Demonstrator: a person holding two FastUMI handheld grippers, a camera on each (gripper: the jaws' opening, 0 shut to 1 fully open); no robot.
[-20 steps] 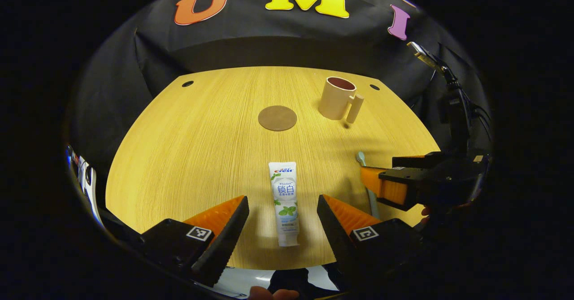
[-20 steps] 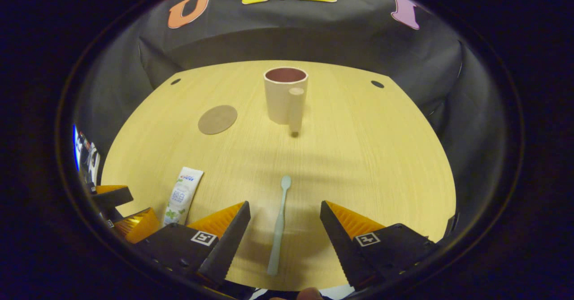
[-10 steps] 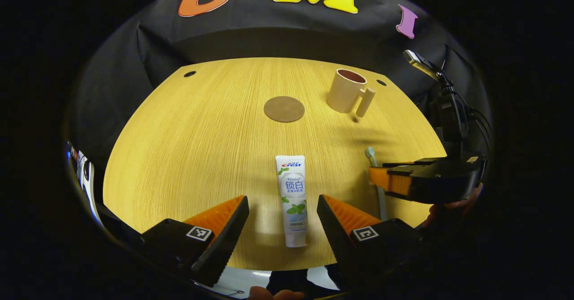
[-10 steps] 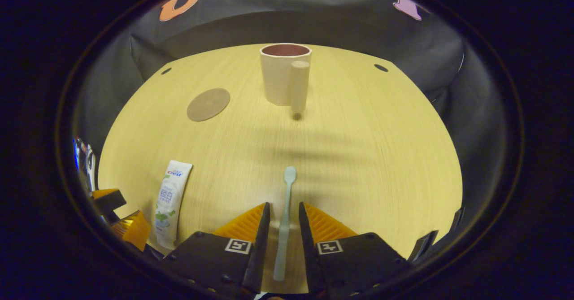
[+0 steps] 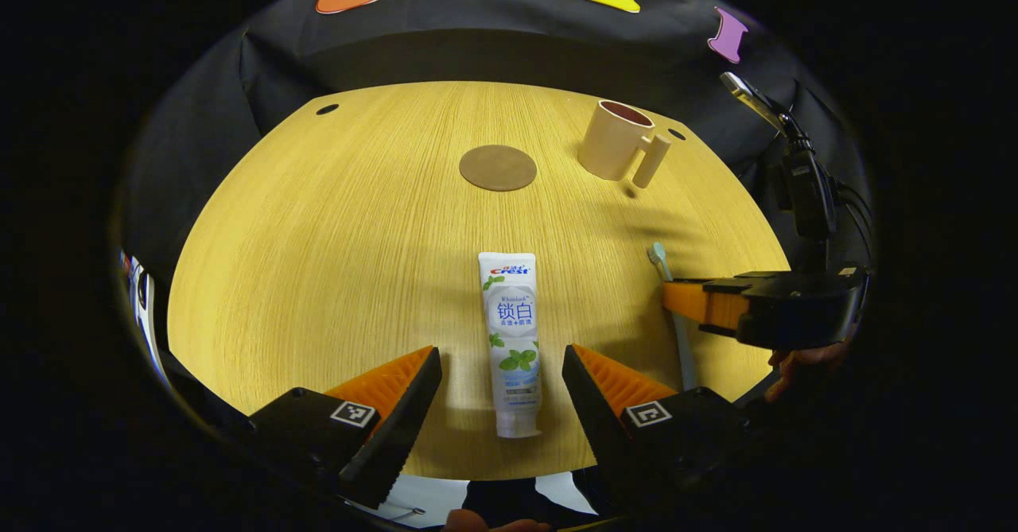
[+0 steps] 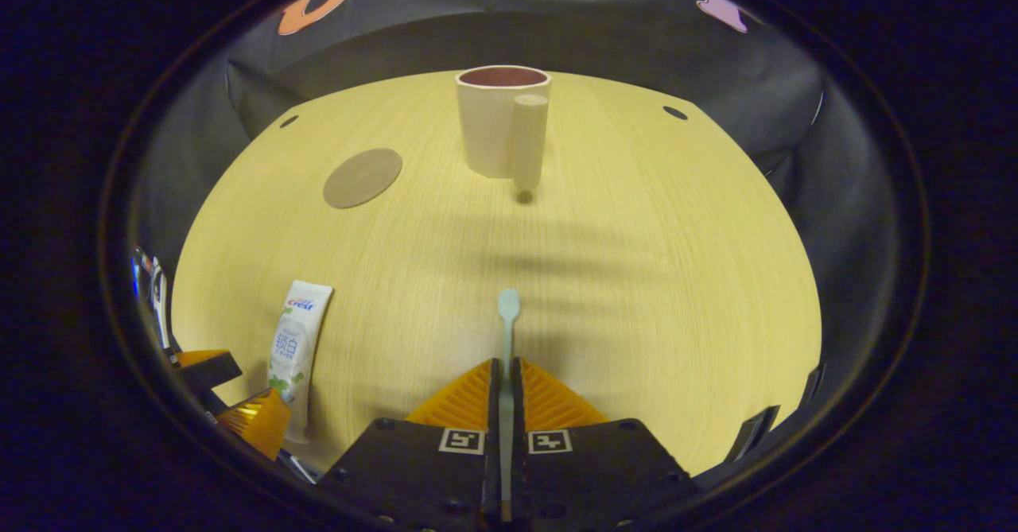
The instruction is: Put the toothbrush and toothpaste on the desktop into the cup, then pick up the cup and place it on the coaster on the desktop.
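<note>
A white toothpaste tube (image 5: 510, 333) lies on the wooden desktop (image 5: 334, 238), its cap end between the fingers of my open left gripper (image 5: 501, 373), which touch nothing. My right gripper (image 6: 506, 373) is shut on the pale toothbrush (image 6: 507, 321), whose head points toward the beige cup (image 6: 501, 122). The cup stands upright at the far side with its handle toward the right gripper. In the left gripper view the cup (image 5: 616, 142) stands right of the round brown coaster (image 5: 498, 168), and the right gripper (image 5: 700, 309) holds the toothbrush (image 5: 657, 258) low over the desktop.
The coaster (image 6: 363, 176) lies left of the cup in the right gripper view, with the toothpaste tube (image 6: 296, 349) near the front left edge. Small dark holes (image 6: 675, 112) mark the desktop's far corners. The black cloth wall rises behind the desktop.
My right gripper's fingers have come together on the toothbrush handle, having been wide apart a second ago. The left gripper has stayed open over the toothpaste, shifting only slightly.
</note>
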